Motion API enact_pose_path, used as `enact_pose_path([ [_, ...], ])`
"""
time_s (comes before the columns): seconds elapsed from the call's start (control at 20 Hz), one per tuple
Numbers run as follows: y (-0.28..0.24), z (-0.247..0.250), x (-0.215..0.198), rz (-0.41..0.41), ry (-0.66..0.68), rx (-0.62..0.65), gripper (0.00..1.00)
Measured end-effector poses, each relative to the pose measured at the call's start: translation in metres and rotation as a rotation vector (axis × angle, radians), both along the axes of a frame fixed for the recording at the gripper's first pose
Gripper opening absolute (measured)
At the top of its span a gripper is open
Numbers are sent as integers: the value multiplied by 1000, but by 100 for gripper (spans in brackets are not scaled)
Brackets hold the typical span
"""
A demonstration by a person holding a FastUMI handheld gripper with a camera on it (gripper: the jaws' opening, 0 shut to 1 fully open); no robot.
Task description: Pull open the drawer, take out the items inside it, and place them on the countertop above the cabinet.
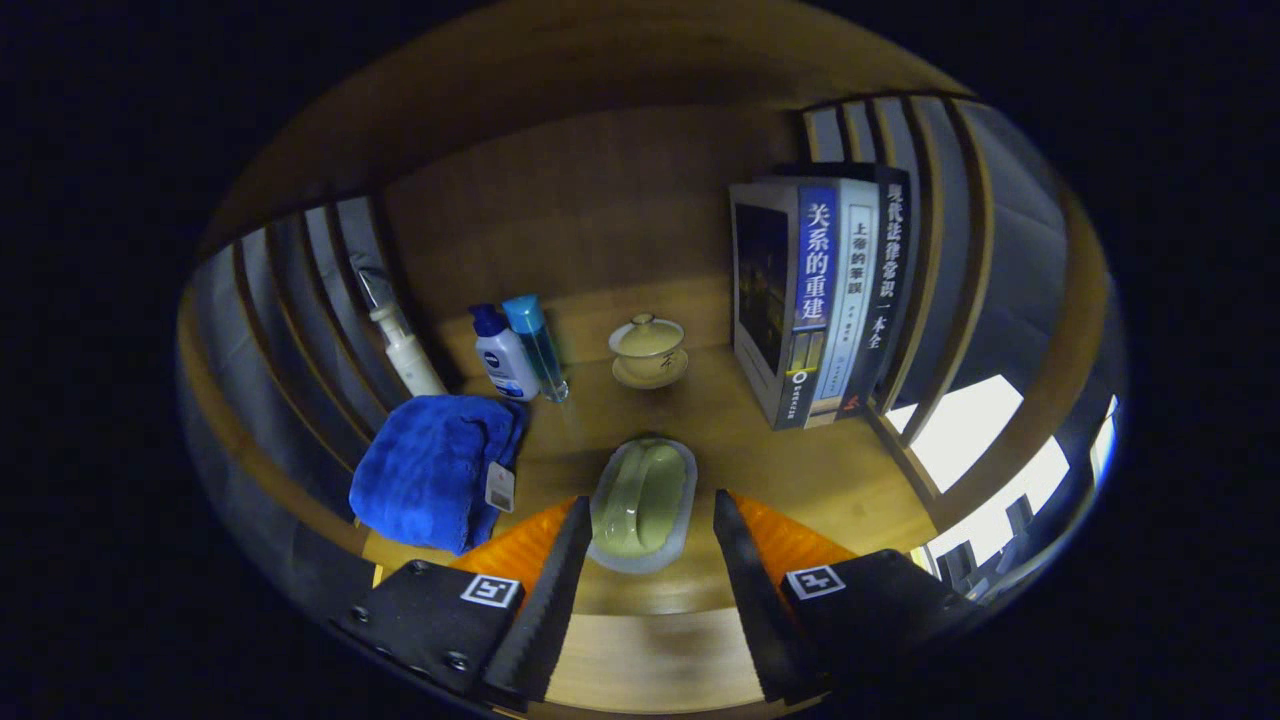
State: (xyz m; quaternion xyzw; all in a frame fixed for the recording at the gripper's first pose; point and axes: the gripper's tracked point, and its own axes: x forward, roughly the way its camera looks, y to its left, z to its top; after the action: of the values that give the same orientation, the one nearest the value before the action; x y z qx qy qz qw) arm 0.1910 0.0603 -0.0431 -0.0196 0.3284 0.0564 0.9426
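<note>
Gripper view shows the gripper (648, 510) spread open around a green soap dish (642, 503) on the wooden countertop (800, 460). Neither finger touches it. A lidded teacup (649, 349) sits beyond.

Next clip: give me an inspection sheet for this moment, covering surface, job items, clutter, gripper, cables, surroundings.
Surface: wooden countertop, back panel behind.
Job's things: green soap dish lying flat between the fingertips, seemingly untouched; drawer not seen.
Clutter: folded blue towel with tag; white pump bottle; white lotion bottle; clear blue bottle; lidded tea cup on saucer; upright books.
Gripper: gripper open, fingers either side of the dish.
Cables: nothing seen.
Surroundings: wooden slats at both sides; bright openings beyond the right slats.
</note>
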Motion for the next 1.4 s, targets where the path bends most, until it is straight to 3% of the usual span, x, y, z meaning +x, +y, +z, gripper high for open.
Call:
enact_pose_path([
  [0.25,-16,27,-55,6,-152,36,99],
  [0.75,-57,40,-156,13,-380,11,99],
  [1.4,-104,-50,-253,-17,-319,-1,99],
])
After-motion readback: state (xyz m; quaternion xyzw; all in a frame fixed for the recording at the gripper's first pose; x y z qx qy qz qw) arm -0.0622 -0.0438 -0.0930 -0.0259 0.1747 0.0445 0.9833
